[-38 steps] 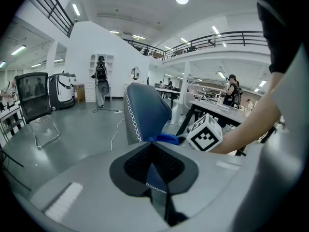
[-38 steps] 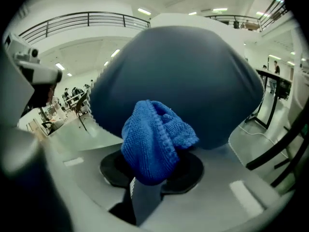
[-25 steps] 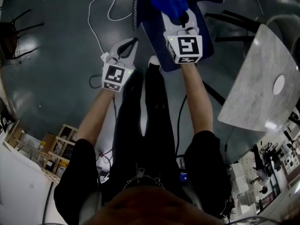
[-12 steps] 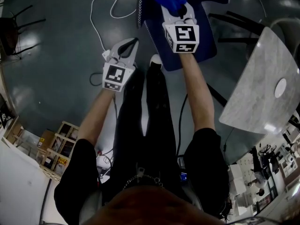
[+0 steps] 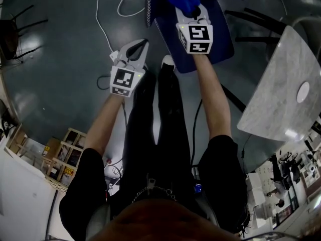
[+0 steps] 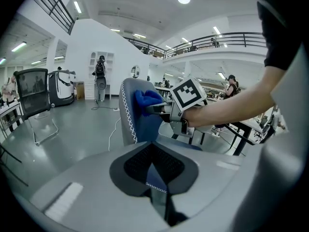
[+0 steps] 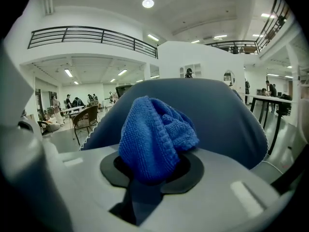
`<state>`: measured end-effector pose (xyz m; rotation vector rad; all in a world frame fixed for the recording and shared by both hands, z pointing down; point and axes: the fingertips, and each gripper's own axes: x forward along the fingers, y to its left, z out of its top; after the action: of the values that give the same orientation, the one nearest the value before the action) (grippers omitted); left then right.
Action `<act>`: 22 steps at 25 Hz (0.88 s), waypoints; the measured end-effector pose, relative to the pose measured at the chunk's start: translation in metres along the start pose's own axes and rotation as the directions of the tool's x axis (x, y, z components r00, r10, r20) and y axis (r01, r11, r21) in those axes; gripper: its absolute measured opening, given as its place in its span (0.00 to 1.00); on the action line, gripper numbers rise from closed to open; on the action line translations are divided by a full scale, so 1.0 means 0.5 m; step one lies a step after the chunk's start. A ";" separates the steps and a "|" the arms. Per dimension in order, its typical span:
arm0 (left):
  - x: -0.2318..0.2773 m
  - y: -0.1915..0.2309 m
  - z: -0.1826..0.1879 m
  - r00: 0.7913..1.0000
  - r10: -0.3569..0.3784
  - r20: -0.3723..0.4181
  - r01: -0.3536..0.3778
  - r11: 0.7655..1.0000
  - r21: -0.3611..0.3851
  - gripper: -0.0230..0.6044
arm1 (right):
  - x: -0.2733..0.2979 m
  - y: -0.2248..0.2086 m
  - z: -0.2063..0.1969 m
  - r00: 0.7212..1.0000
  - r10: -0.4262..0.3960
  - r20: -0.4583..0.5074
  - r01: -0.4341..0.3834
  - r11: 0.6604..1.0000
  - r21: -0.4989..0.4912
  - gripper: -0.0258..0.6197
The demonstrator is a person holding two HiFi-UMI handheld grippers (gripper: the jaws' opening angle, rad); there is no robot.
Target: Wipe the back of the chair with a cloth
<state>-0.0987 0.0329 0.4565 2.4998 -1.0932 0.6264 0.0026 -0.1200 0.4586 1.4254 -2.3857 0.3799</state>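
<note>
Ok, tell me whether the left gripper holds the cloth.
No, the blue cloth sits in the right gripper; the left gripper holds nothing.

Big open-plan hall, office or lab sort. Railed mezzanine (image 7: 87,36) overhead, strip lights (image 6: 77,7), glossy grey floor (image 5: 60,64), mesh office chair (image 6: 33,91), work tables (image 7: 268,98), people (image 6: 100,71) standing far off.
</note>
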 end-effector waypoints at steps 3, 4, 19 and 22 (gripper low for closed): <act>0.001 -0.004 -0.013 1.000 -0.002 -0.006 0.002 1.000 -0.004 0.05 | 0.008 -0.003 -0.034 1.000 -0.002 -0.026 0.002 1.000 0.008 0.22; 0.001 -0.004 -0.018 1.000 -0.003 -0.009 0.003 1.000 -0.004 0.05 | 0.011 -0.002 -0.046 0.999 -0.003 -0.037 0.003 1.000 0.012 0.22; 0.007 -0.006 -0.049 0.999 -0.001 -0.038 0.000 1.000 -0.024 0.05 | 0.047 0.018 -0.202 0.979 0.046 -0.198 -0.040 0.999 0.033 0.22; 0.007 -0.007 -0.049 0.999 -0.002 -0.038 0.001 1.000 -0.029 0.05 | 0.051 0.019 -0.227 0.972 0.048 -0.230 -0.042 0.999 0.031 0.22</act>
<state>-0.1002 0.0445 0.4788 2.4537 -1.0786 0.6495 -0.0005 -0.0914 0.5717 1.2637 -2.2352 0.5586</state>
